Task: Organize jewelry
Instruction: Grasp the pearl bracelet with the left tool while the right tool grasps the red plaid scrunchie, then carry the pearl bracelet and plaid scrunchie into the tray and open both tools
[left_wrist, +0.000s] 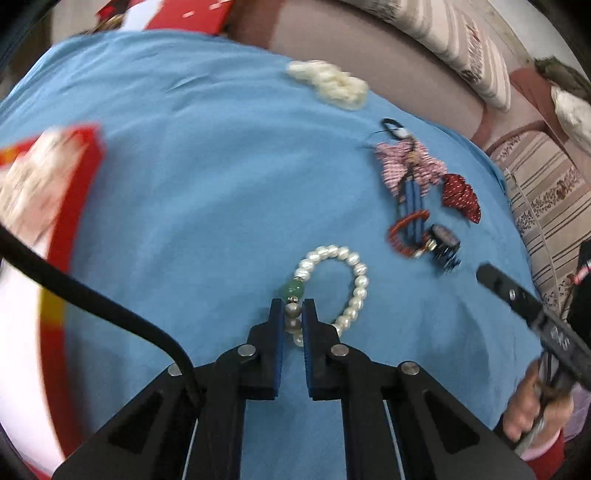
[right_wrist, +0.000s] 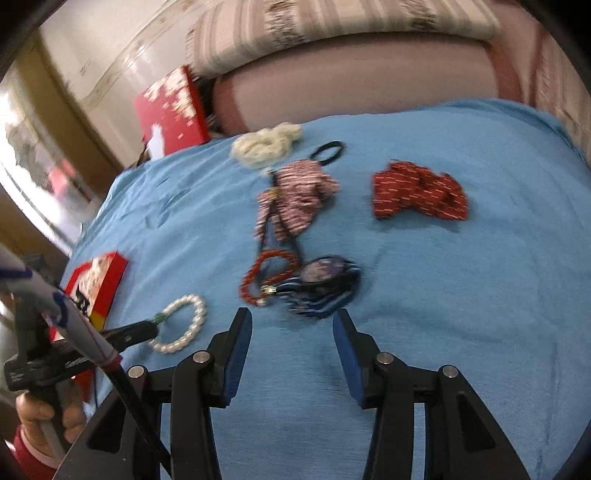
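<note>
A pearl bracelet (left_wrist: 354, 273) with one green bead lies on the blue cloth (left_wrist: 207, 192). My left gripper (left_wrist: 293, 308) is shut on its near end, with beads pinched between the blue pads. In the right wrist view the same bracelet (right_wrist: 184, 325) hangs from the left gripper (right_wrist: 149, 328) at lower left. My right gripper (right_wrist: 291, 317) stands open over the cloth, nothing between its fingers, just short of a dark blue tasselled piece (right_wrist: 321, 280) and a red beaded bracelet (right_wrist: 258, 273).
A pink striped bow on a black hair tie (right_wrist: 299, 192), a red patterned bow (right_wrist: 417, 195) and a cream scrunchie (right_wrist: 266, 144) lie farther back. A red box (left_wrist: 55, 177) sits at the cloth's left edge, and a red lid (right_wrist: 170, 110) stands behind. A striped cushion backs the cloth.
</note>
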